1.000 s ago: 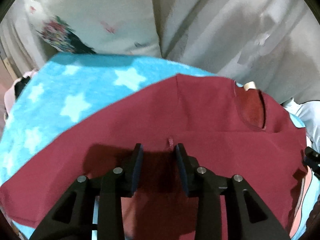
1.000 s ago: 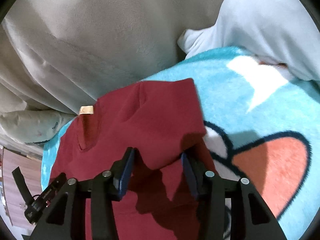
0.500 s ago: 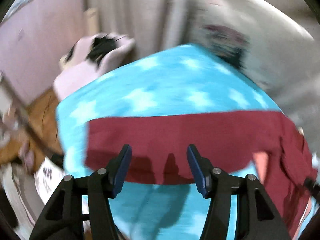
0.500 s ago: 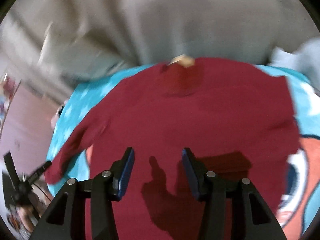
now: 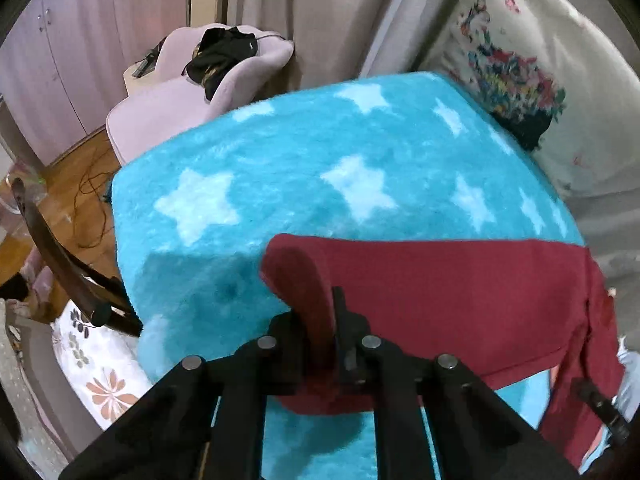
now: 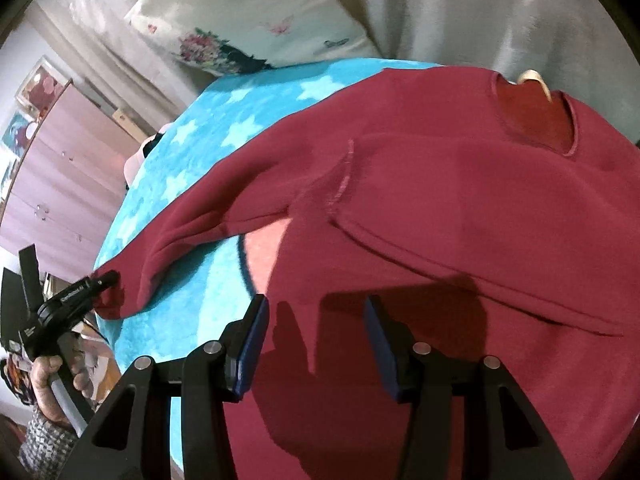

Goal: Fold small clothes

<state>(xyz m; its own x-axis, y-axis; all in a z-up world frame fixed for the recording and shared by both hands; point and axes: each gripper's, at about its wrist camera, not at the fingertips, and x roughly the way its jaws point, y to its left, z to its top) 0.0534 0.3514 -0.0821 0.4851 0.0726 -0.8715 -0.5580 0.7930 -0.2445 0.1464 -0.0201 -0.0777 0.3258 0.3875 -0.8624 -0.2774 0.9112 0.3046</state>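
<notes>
A maroon sweater (image 6: 440, 208) lies spread on a blue star-print blanket (image 6: 192, 148), neck opening (image 6: 536, 116) at the far side. One sleeve (image 5: 460, 280) stretches out across the blanket. My left gripper (image 5: 334, 308) is shut on that sleeve's cuff (image 5: 296, 272), which curls up between the pads. The right wrist view shows the same left gripper (image 6: 105, 279) pinching the cuff at the blanket's edge, a hand (image 6: 48, 376) holding it. My right gripper (image 6: 315, 304) hovers open over the sweater's lower body with nothing pinched between its fingers.
A floral pillow (image 5: 520, 80) and pale bedding (image 6: 460, 12) border the far side of the blanket (image 5: 280, 168). Beyond the blanket's edge stand a pink chair (image 5: 172, 96) with dark clothing on it, a curved dark wooden chair arm (image 5: 60, 264) and a wood floor (image 5: 80, 184).
The left gripper widened, travelled along the sweater to the sleeve end and shut on the cuff. The right gripper, still open, left the folded sleeve and now sits over the sweater's body.
</notes>
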